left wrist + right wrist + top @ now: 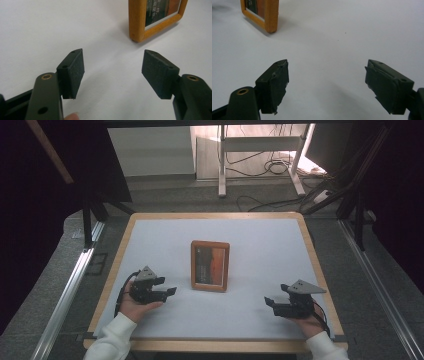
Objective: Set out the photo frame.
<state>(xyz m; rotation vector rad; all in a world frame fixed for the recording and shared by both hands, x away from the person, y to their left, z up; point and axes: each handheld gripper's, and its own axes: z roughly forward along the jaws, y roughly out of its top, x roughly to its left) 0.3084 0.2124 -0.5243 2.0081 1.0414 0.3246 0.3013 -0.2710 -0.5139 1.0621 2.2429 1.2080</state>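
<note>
White table top with a wood rim [116, 270], cables and a stand on the floor behind it, that's your setup from the high view. Your picture frame [210, 265] stands upright near the middle, and from the way it sits I'd say the placing part is done. Your left tool [170, 291] sits at about 8 o'clock from the frame, your right tool [269, 302] at about 4 o'clock, both well apart from it. What's left looks like just pulling your hands back.

Left gripper view: your tool [113, 68] is released, nothing between the jaws, and the frame [137, 22] is up at 1 o'clock, cut off by the top edge. A fingertip pokes in at the bottom.

Right gripper view: your tool [325, 82] is also released and empty, frame corner [271, 17] at 11 o'clock, cropped again. Can't make out what the photo shows in any view, too small and dark.
</note>
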